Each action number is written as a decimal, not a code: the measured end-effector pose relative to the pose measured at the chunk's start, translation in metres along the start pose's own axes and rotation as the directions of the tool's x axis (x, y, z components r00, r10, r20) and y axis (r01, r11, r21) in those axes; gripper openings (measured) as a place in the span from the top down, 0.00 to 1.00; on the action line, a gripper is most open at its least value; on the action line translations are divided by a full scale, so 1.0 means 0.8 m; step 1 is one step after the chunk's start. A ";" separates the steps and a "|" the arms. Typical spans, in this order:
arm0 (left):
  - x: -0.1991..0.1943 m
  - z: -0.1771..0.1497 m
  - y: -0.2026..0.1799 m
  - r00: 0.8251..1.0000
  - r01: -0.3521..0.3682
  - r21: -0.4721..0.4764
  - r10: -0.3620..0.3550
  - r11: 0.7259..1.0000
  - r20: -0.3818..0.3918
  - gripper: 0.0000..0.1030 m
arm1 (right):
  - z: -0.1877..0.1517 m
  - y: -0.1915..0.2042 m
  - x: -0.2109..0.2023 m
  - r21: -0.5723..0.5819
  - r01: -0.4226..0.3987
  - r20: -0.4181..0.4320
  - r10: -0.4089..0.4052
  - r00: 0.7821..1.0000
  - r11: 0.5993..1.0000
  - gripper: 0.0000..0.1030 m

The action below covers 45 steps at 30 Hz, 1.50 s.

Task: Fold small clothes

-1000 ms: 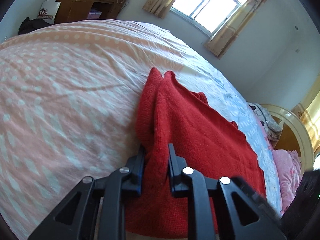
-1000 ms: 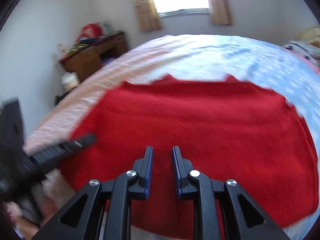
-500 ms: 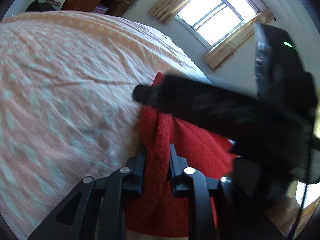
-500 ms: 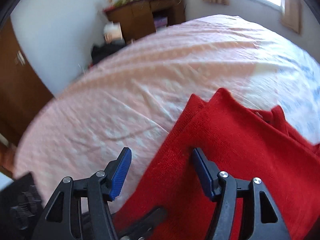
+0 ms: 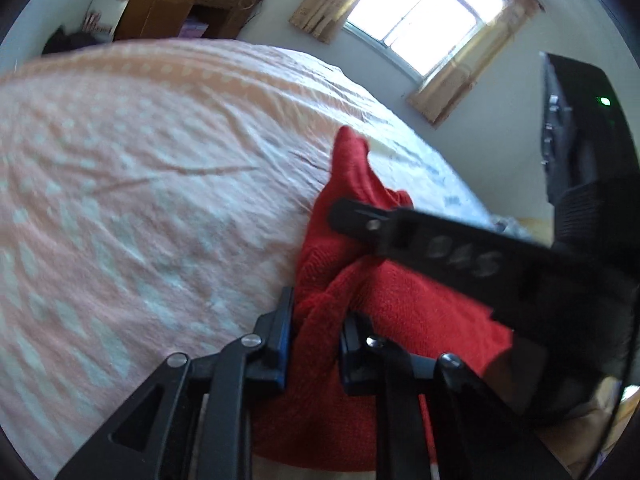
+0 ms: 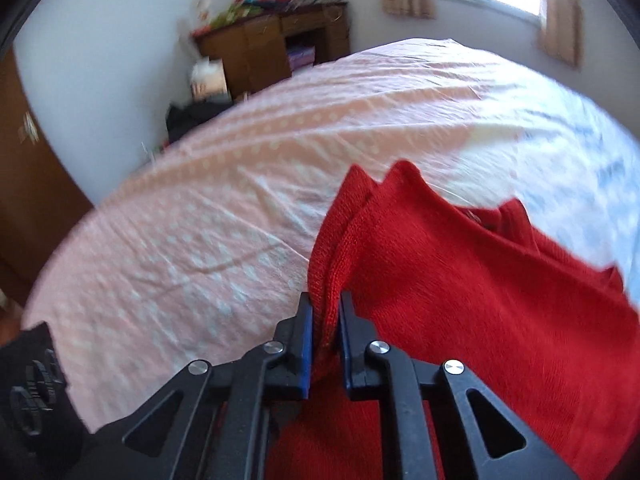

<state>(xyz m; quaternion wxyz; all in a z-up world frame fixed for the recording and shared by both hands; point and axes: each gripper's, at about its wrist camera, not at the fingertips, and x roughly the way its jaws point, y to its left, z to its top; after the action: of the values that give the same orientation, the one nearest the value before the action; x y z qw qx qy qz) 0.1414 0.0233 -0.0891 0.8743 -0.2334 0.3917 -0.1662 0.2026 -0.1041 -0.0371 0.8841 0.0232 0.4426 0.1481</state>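
Two grippers are now biting the same left edge of the sweater (image 5: pixel 400 312), where a second ago only the left one was holding it. Taking the sweater as the landmark and going from its left: the pink sheet (image 5: pixel 140 220) is lying bare beside it, running up to the desk (image 5: pixel 168 12) at the far wall. At the near left hem, the left gripper (image 5: pixel 314 336) is staying clenched on a bunched fold of knit, its jaws nipping slightly tighter. Just beyond it along that same edge, the right gripper (image 6: pixel 325 324), having swung across from the middle of the sweater and gaped wide half a second back, is closing, with the doubled red edge pinched between its blue pads (image 6: pixel 306 340). In the left view its black body (image 5: pixel 448 252) is crossing over the sweater. The rest of the sweater is spreading flat to the right, toward the blue part of the bedding. With both holds set on one edge, the sweater seems ready to be lifted and carried over to the right for a fold, which is not yet made
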 end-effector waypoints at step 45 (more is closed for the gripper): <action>-0.045 -0.161 -0.290 0.982 0.149 0.665 -0.032 0.732 -0.184 0.20 | -0.217 -0.351 -0.254 0.505 0.098 0.179 -0.215 0.960 0.858 0.78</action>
<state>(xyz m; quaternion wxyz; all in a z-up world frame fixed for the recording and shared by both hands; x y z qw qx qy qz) -0.0046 -0.1891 -0.0174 0.8558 0.0952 0.3616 -0.3576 0.0187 -0.4452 -0.0330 0.9032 0.2273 0.3611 -0.0458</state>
